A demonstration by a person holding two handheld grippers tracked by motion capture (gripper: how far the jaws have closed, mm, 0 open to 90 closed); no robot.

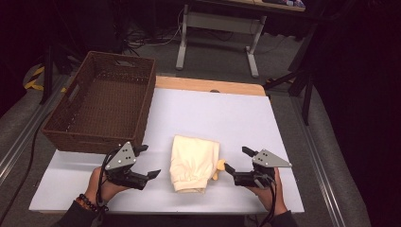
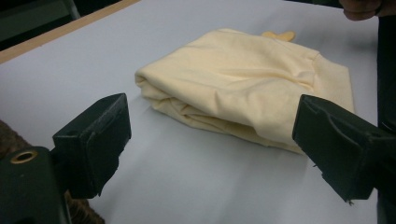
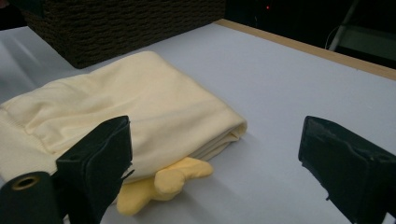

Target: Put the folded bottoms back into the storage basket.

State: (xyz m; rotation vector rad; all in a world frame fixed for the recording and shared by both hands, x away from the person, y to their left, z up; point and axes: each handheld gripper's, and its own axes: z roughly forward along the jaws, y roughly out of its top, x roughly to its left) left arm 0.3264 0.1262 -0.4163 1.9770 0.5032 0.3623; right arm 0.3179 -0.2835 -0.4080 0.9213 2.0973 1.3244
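Note:
A folded pale yellow garment (image 1: 193, 162) lies on the white table top (image 1: 213, 113) near the front edge, with a darker yellow tab (image 1: 219, 168) poking out on its right. My left gripper (image 1: 147, 162) stands open just left of the garment, nothing between its jaws. My right gripper (image 1: 239, 160) stands open just right of it, also empty. In the left gripper view the garment (image 2: 243, 84) lies ahead of that gripper (image 2: 212, 140), apart from the jaws. The right gripper view has the garment (image 3: 121, 107) and the tab (image 3: 163, 184) in front of that gripper (image 3: 215, 161).
A dark brown wicker basket (image 1: 101, 101) stands at the table's back left corner, with nothing in it that I can see. A wooden strip (image 1: 210, 85) edges the far side of the table. Beyond it stand white desk legs (image 1: 253, 52) on grey floor.

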